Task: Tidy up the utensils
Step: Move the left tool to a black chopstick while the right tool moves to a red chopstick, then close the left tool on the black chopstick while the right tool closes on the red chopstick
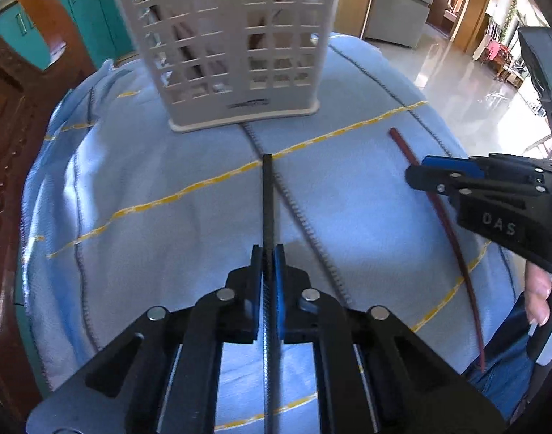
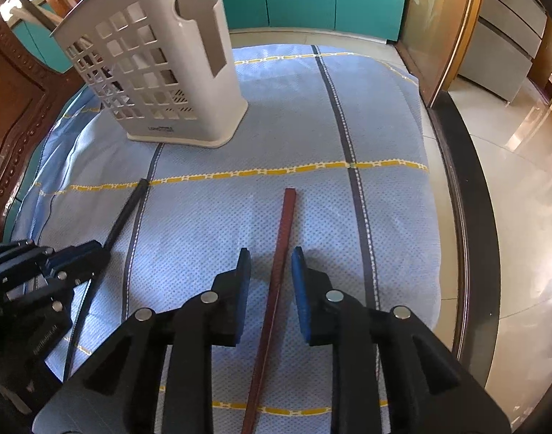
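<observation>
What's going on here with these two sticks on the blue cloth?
A person holding two grippers is tidying chopsticks into the white slotted plastic holder. The left gripper is shut on the black chopstick. The right gripper is open, its fingers either side of the dark red chopstick, which lies on the cloth.

surface: a light blue cloth point(image 2: 240, 217) with yellow and dark stripes, spread over the support
far left: a white slotted utensil holder point(image 2: 160, 72) stands upright on the cloth
near left: a black chopstick point(image 2: 126, 213) lies on the cloth
near centre: a dark red chopstick point(image 2: 281, 249) lies on the cloth, well apart from the black one
</observation>
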`<control>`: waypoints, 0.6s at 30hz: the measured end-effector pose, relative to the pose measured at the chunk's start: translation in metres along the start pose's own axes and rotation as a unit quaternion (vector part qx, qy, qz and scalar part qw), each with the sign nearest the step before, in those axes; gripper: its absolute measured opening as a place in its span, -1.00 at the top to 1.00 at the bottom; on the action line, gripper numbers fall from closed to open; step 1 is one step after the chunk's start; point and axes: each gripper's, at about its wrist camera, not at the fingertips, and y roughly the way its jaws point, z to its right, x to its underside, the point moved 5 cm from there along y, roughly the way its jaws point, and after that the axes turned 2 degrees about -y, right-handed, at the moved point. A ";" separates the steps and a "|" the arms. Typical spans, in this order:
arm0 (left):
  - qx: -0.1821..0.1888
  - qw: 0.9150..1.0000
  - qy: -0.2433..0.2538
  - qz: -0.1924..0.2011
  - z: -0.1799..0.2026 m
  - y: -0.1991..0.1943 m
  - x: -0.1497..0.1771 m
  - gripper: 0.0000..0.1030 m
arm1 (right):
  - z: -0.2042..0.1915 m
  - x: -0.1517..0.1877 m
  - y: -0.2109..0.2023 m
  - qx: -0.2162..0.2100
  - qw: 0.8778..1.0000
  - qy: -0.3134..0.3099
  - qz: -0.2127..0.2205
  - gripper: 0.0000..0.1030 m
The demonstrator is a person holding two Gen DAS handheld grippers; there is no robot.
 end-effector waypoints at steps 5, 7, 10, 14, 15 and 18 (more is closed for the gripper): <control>-0.005 1.000 -0.007 -0.008 -0.011 -0.001 0.002 0.85 | -0.009 0.001 0.001 0.007 1.000 -0.016 0.004 0.43; -0.007 1.000 -0.006 -0.007 -0.010 -0.001 0.002 0.85 | -0.012 0.002 0.001 0.011 1.000 -0.023 0.007 0.44; -0.009 1.000 -0.005 -0.006 -0.007 0.000 0.002 0.85 | -0.018 0.002 0.002 0.014 0.999 -0.032 0.015 0.82; -0.009 1.000 -0.005 -0.002 -0.003 -0.001 0.004 0.85 | -0.022 0.003 0.002 -0.005 0.999 -0.028 0.020 0.87; -0.009 1.000 -0.004 -0.002 -0.001 -0.001 0.005 0.85 | -0.023 0.003 0.001 -0.011 0.999 -0.027 0.022 0.87; 0.000 1.000 0.001 0.002 0.004 -0.002 0.005 0.85 | -0.025 0.000 -0.005 -0.022 0.999 -0.024 0.038 0.87</control>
